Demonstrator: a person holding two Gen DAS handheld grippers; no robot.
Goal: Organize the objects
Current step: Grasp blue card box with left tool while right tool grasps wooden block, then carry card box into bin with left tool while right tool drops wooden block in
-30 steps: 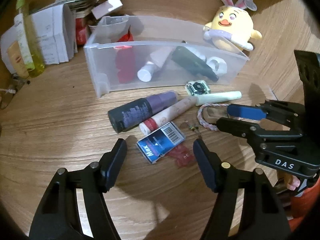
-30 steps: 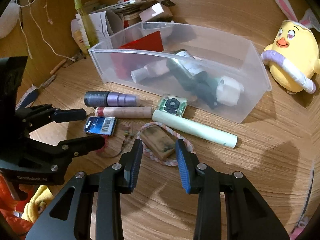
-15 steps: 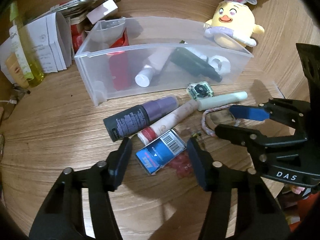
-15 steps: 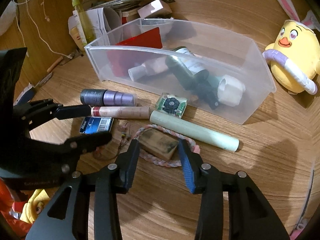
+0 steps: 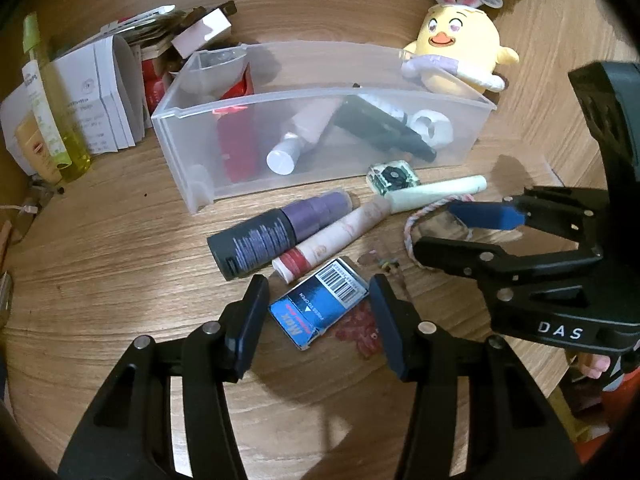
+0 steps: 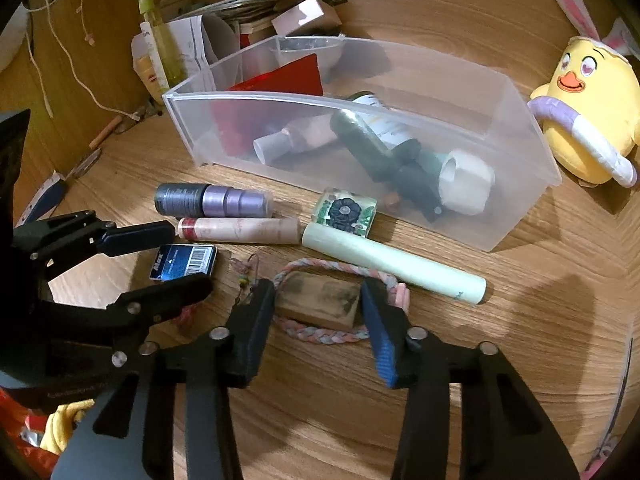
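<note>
A: Which item is largest, and what does it hold?

B: The clear plastic bin [image 6: 520, 184] on the wooden tabletop [image 6: 540, 320] is the reference. Inside lie a red packet [image 6: 280, 80], a pink tube [image 5: 298, 138], a dark bottle [image 6: 372, 144] and a white tape roll [image 6: 466, 188]. A yellow plush chick [image 6: 592, 116] sits just beside the bin's right end.

A: What lies in front of the bin?

B: A pale green tube [image 6: 394, 266], a purple spray bottle [image 5: 276, 234] and a pink-and-red tube [image 5: 336, 240] lie near its front wall; a small flower-printed square [image 6: 346, 213] touches that wall.

A: How do the tools stand?

B: The left gripper [image 5: 318, 322], jaws apart, brackets a blue barcode box [image 5: 320, 308] lying farther out from the bin than the spray bottle. The right gripper [image 6: 318, 330], jaws apart, brackets a wooden block [image 6: 318, 306] ringed by a braided cord [image 6: 324, 334], just in front of the green tube. Neither grips its item.
</note>
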